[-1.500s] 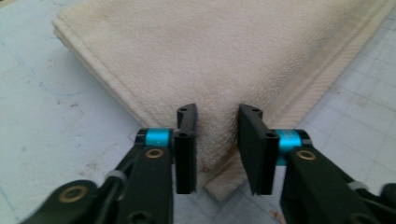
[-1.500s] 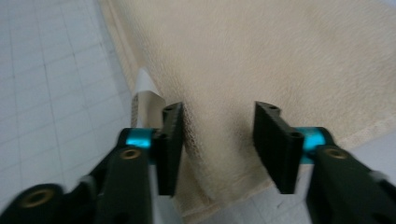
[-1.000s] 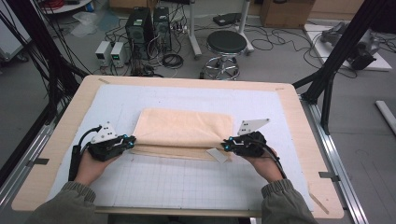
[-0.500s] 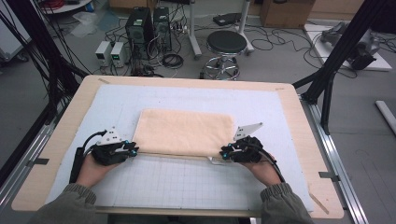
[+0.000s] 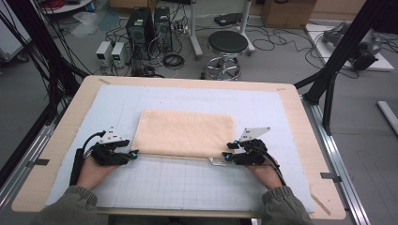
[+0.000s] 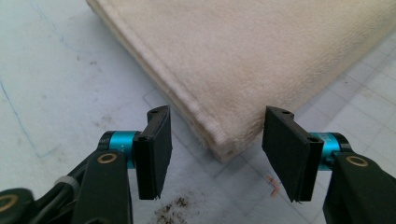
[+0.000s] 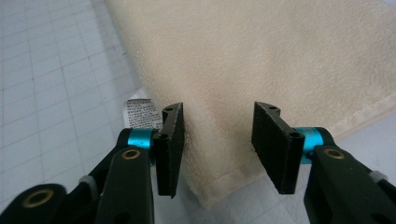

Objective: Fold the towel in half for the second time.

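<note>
A beige towel (image 5: 185,133) lies folded flat on the white grid mat (image 5: 187,183) in the middle of the table. My left gripper (image 5: 133,153) sits at its near left corner and my right gripper (image 5: 226,157) at its near right corner. In the left gripper view the towel's layered corner (image 6: 224,144) lies between the jaws of the left gripper (image 6: 218,112), which have just been opening; the pads stand clear of the cloth. In the right gripper view the right gripper (image 7: 218,107) has also just been opening, its pads off the towel corner (image 7: 219,154) between them.
A white care label (image 7: 140,112) pokes out from under the towel beside the right gripper. The mat lies on a wooden table (image 5: 300,122). Black frame posts (image 5: 338,61) stand at both sides, and a stool (image 5: 227,44) and computers (image 5: 141,28) are beyond the far edge.
The towel's near edge, held up over a lower layer a second ago, now lies flat. Both hands drew slightly toward the person. Both grippers' jaws opened and let the corners go.
</note>
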`<state>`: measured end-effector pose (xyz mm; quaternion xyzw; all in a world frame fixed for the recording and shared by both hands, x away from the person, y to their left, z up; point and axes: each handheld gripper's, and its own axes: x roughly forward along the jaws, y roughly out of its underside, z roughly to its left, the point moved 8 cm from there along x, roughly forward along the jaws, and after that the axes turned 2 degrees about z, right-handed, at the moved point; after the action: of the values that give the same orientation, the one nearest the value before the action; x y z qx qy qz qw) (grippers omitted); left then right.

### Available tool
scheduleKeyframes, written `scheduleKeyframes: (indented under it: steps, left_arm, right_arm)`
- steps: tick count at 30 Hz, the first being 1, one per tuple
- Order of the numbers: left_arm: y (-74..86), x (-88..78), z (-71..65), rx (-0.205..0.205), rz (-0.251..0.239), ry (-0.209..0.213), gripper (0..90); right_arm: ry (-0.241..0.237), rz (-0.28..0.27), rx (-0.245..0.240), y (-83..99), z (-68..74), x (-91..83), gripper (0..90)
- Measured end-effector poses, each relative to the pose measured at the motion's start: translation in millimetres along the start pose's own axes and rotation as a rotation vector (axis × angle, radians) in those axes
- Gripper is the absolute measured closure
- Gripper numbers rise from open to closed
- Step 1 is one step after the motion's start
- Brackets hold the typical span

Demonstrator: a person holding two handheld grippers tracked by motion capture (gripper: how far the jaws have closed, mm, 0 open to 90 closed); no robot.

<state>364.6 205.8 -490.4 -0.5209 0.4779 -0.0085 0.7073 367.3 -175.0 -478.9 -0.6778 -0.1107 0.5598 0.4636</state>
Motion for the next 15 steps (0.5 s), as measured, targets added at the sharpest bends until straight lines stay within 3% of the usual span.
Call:
scheduleKeyframes:
  steps: [3,5,10,15]
  left_arm:
    - [3.3,2.9,-3.9,0.011,-0.002,0.022,49.3]
    - [2.9,2.4,-5.4,0.018,0.004,0.025,58.6]
    - [3.6,0.1,-6.7,0.029,0.004,0.032,72.7]
    - [4.2,-1.2,-9.2,0.033,0.000,0.035,78.2]
  right_arm:
    - [0.003,0.007,-0.013,-0.1,1.8,2.7,51.0]
    - [0.005,0.017,-0.022,0.8,1.3,5.3,50.9]
    - [0.005,0.012,-0.014,1.5,-1.8,5.0,50.0]
    - [0.004,0.007,-0.015,2.4,-4.8,3.6,48.8]
